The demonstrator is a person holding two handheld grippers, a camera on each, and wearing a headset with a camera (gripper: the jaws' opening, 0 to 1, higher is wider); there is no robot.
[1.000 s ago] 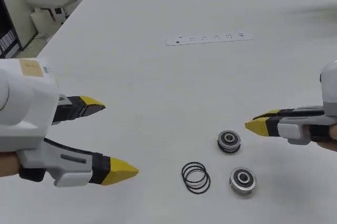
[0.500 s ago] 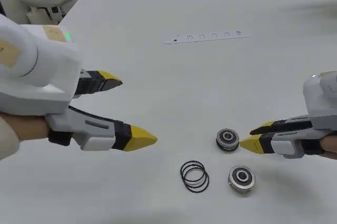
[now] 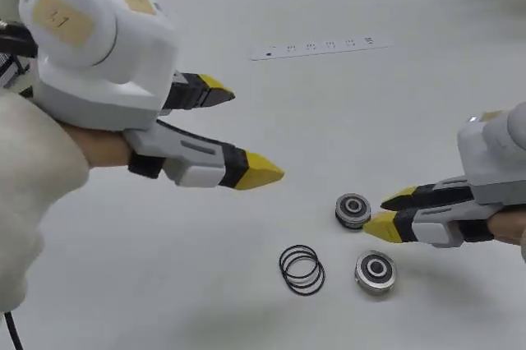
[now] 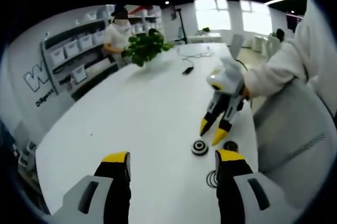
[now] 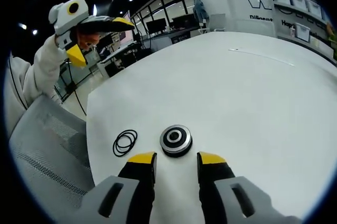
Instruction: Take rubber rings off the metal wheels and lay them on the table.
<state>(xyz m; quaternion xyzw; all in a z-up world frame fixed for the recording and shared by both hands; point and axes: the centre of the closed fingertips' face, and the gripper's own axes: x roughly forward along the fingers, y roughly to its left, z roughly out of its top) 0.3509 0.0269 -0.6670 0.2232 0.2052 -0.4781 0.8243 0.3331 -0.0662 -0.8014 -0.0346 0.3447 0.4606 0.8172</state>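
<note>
Two metal wheels lie on the white table, one farther from me and one nearer. A loose pile of black rubber rings lies to their left. My right gripper is open with a narrow gap, its tips just right of the farther wheel. In the right gripper view that wheel sits just ahead of the tips, rings to its left. My left gripper hangs open and empty above the table. The left gripper view shows its tips, the wheel and the rings.
A flat white socket strip lies farther back on the table. A potted plant stands at the far end, with a person behind it. A grey chair stands off the table's near edge.
My left gripper has risen and moved right, toward the table's middle. My right gripper has come down and left, up to the farther wheel. Wheels and rings lie as before.
</note>
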